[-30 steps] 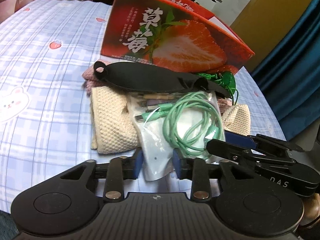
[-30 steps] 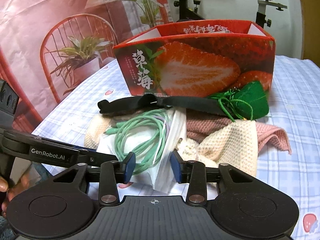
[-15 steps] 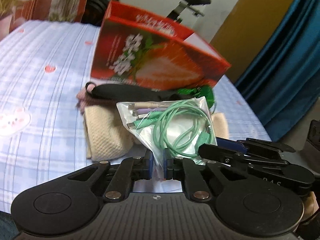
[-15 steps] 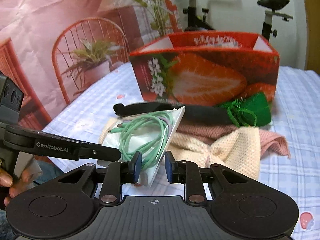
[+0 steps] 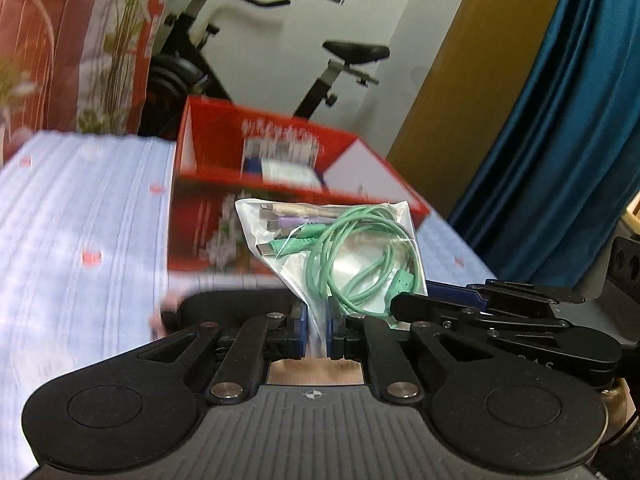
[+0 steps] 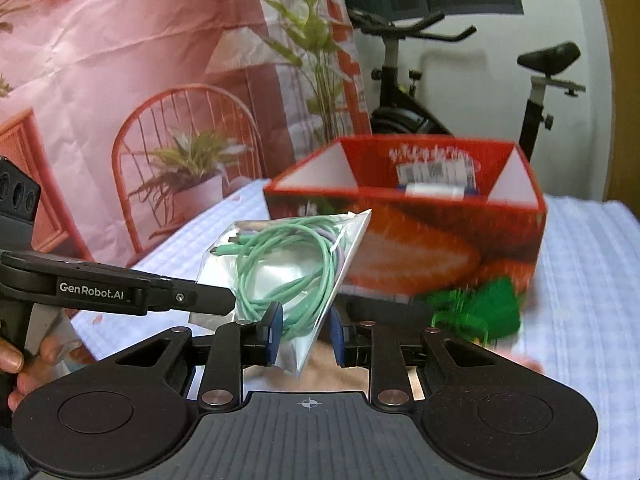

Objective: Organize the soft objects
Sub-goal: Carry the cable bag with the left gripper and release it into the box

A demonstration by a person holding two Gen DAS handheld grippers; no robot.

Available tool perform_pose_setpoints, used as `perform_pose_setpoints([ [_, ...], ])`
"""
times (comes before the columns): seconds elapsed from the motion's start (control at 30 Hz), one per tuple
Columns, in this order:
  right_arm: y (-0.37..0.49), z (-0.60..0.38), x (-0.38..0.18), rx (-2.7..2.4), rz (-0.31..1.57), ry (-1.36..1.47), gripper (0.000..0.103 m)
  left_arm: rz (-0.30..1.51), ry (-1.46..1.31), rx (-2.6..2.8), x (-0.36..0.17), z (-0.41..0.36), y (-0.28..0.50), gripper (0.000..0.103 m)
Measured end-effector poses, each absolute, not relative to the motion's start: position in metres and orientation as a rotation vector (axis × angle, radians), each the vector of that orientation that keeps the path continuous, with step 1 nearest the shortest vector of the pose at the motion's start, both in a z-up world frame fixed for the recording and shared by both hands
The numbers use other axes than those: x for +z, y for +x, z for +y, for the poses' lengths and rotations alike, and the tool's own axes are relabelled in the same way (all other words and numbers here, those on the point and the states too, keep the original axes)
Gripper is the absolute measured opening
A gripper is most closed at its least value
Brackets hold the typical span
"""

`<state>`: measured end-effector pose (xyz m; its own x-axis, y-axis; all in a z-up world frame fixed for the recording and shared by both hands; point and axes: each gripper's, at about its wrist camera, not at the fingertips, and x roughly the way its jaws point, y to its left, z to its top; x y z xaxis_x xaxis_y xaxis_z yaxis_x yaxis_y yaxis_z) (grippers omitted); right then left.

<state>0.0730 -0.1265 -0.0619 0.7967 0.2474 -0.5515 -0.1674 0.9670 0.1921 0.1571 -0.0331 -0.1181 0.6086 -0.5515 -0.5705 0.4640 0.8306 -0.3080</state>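
While we look along both grippers, we see a clear bag (image 5: 340,248) with green cables (image 5: 360,256) inside it, held up in the air in front of a red strawberry box (image 6: 420,240). Our left gripper (image 5: 317,326) has its jaws closed tight on the bottom edge of the bag. Our right gripper (image 6: 306,330) has its jaws partly closed, with the bag's lower corner between them. One blue pad touches the bag, but we cannot tell if the other pad does. The box stands open on a bed with a blue checked sheet (image 5: 80,220). A green pouch (image 6: 480,312) lies on the sheet just beside the box. A hand (image 6: 16,364) holds the left gripper's handle. An exercise bike (image 6: 460,92) stands behind the bed.
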Motion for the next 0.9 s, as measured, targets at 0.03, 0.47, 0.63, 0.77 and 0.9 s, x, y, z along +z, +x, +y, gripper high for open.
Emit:
perform_pose_setpoints([
  [0.03,0.081,-0.129,-0.056,0.221,0.601,0.132,0.023,0.694,-0.128,-0.588,-0.112,-0.037,0.165,0.010],
  [0.47,0.219,-0.182,-0.027,0.165,0.622,0.152,0.024,0.723,-0.144,-0.561,-0.090,-0.078,0.299,0.010],
  [0.63,0.267,-0.200,-0.048,0.145,0.693,0.161,0.024,0.812,-0.138,-0.536,-0.110,-0.089,0.338,0.010],
  [0.77,0.289,-0.208,-0.069,0.132,0.754,0.161,0.024,0.881,-0.115,-0.515,-0.128,-0.100,0.357,0.010],
  [0.9,0.300,-0.213,-0.086,0.117,0.792,0.172,0.024,0.911,-0.095,-0.506,-0.139,-0.105,0.369,0.010],
])
